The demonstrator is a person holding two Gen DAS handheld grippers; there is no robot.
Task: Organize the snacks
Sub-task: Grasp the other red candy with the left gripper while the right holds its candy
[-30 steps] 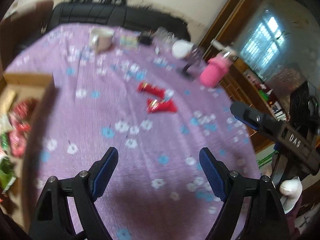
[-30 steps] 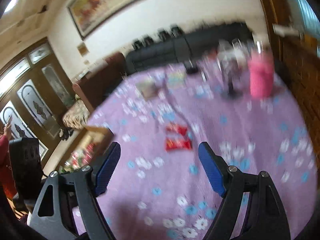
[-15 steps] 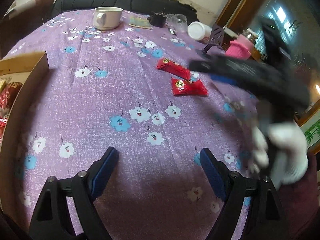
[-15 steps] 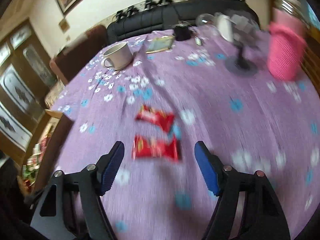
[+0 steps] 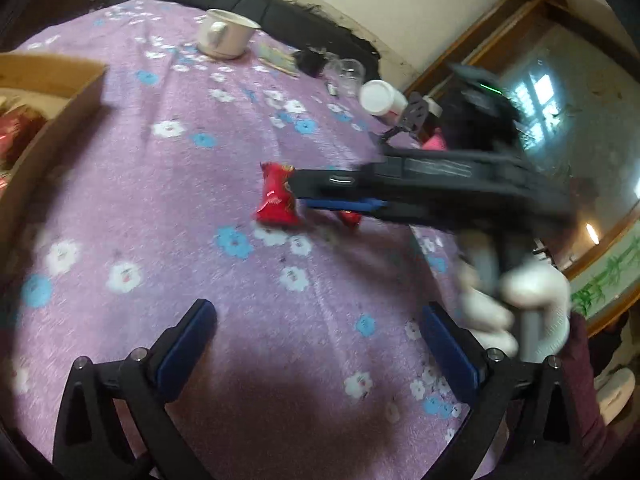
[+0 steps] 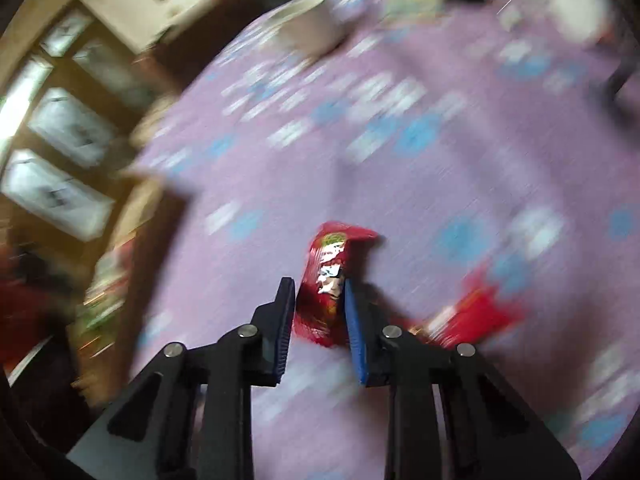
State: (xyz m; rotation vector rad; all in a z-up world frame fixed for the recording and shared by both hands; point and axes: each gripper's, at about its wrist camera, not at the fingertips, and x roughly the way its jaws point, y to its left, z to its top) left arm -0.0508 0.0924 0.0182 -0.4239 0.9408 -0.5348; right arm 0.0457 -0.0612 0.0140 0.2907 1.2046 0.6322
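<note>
Right jaws closing on a red snack [image 6: 326,280], pads pressing its sides just above the counter [image 5: 168,184]. Left gripper [image 5: 316,344] opening wide, empty. Could slip: thin crinkly wrapper, pinched low. Could also snag the second snack [image 6: 476,312] lying beside.

The tablecloth [image 5: 168,184] is coloured purple and patterned with white and blue flowers. Red foil is seen on the snack packet [image 6: 326,280] and on a second packet [image 6: 472,316]. The mug [image 5: 224,38] is white, the cardboard box [image 5: 60,92] brown, and the glove [image 5: 516,312] white.
</note>
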